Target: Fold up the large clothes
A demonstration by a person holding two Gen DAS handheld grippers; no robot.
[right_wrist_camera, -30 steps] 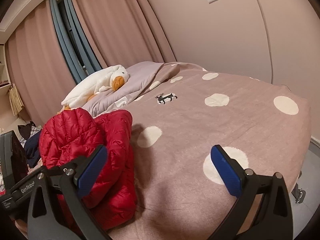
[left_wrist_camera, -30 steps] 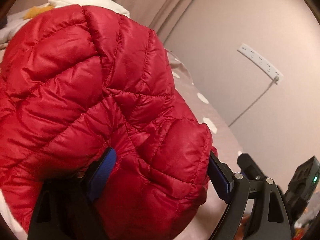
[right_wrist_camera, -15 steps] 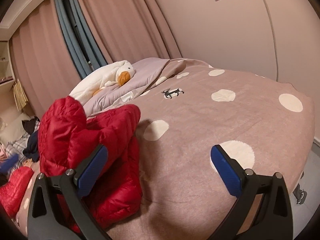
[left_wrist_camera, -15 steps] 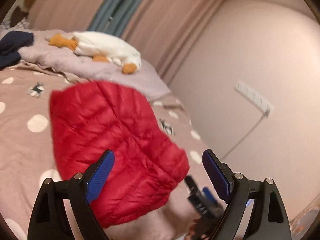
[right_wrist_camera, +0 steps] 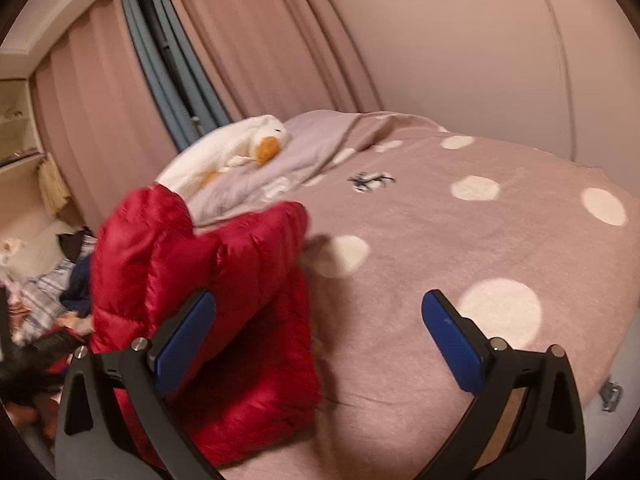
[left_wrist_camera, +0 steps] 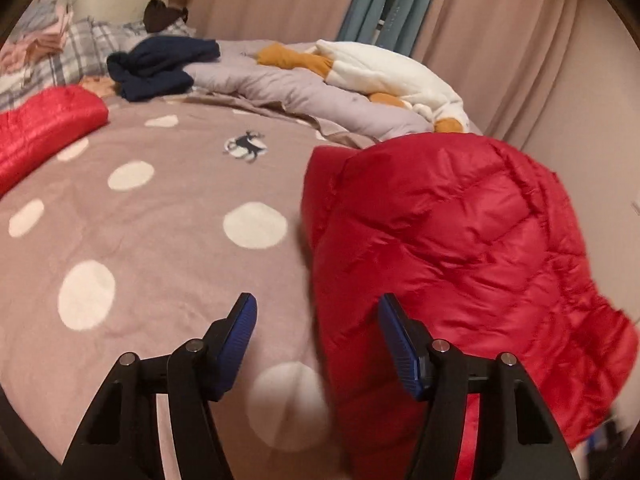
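- The bed [left_wrist_camera: 132,240], under its pink-brown spotted cover, is the landmark; a second ago it was almost hidden from the left wrist camera behind red quilting, and now much of the cover lies open in that view.
- The red down jacket [left_wrist_camera: 460,248] now sits as a puffy mound on the bed's near side, to the right of the left gripper; in the right wrist view the same jacket [right_wrist_camera: 208,292] bulges up at the left, partly behind that gripper's left finger.
- A separate red piece [left_wrist_camera: 44,120] lies at the far left of the bed; whether it belongs to the same garment cannot be told.
- The plush goose [left_wrist_camera: 384,68] rests on the lilac quilt at the head of the bed, well apart from the jacket.
- The left gripper [left_wrist_camera: 318,336] has let the jacket go: its jaws have just been closing to a middling gap, with only bare cover between them.
- The right gripper [right_wrist_camera: 320,344] stands wide and empty over the bed's near edge, beside the jacket.
- Judgement: one fold looks placed, though the mound is tall and loose, so it probably needs pressing flat or regripping.
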